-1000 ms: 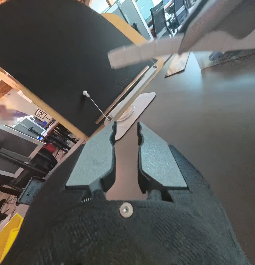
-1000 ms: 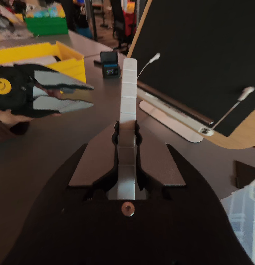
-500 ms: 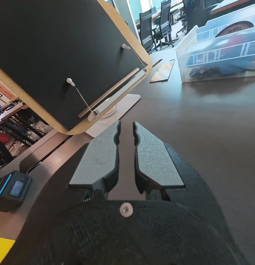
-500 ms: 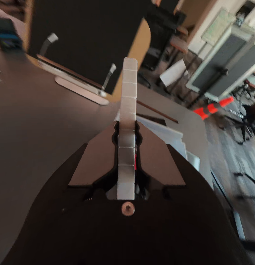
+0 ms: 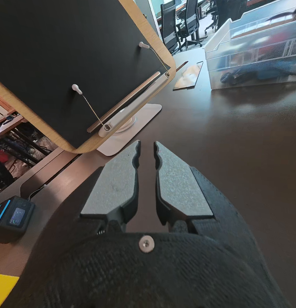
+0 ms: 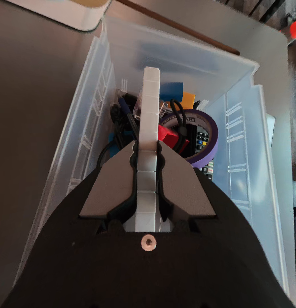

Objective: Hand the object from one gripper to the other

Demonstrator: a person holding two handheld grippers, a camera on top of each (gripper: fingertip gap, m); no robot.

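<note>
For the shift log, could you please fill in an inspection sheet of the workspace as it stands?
Surface: dark table, bare in front of the left gripper.
Job's things: white block stick clamped in the right gripper.
Clutter: clear bin holding purple tape roll, remote, red, blue and orange pieces.
Grippers: left gripper open, empty.
Cables: black cords in the bin.
Surroundings: book stand, small black device, office chairs.

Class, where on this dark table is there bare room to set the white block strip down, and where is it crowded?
Bare tabletop runs between the book stand and the clear bin. The bin's inside is crowded.
</note>
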